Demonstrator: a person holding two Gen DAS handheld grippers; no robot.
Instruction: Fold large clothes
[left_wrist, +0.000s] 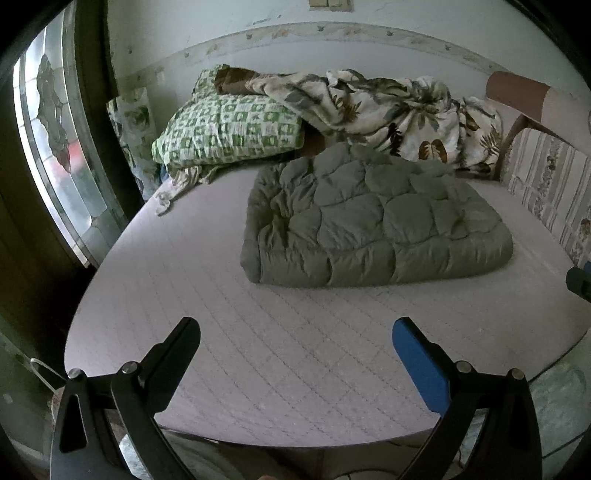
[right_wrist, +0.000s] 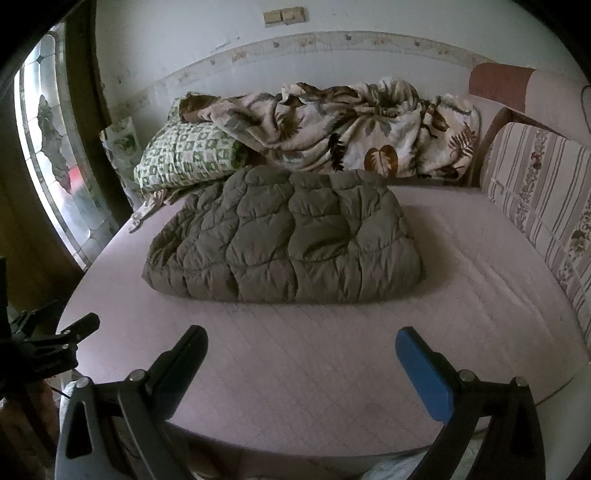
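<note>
Lying folded on the bed (left_wrist: 258, 369), the green quilt (left_wrist: 373, 221) sits toward the far half of the mattress, its near edge a thick rounded fold facing both cameras and its far edge close to the heaped bedding by the wall. Its long axis runs across the bed, left to right in both views; in the right wrist view the quilt (right_wrist: 284, 236) appears left of centre, in the left wrist view right of centre. The fabric is puffy and stitched into rounded, pillowy cells, olive-grey, with creases gathered at the left end. The mattress cover is pale lilac with a faint diamond stitch pattern. Behind the quilt a green-and-white checked pillow (left_wrist: 229, 125) rests at the left, and a cream blanket printed with brown leaves (left_wrist: 391, 114) lies crumpled along the wall, partly over the pillow. A striped floral cushion (right_wrist: 535, 192) stands along the right side of the bed. No containers are visible. The left hand-held gripper (left_wrist: 295, 332) hangs above the near part of the mattress with its jaws spread wide, holding nothing; one finger is black, the other blue-faced. The right hand-held gripper (right_wrist: 301, 341) is likewise spread wide and empty above the near mattress, well apart from the quilt.
</note>
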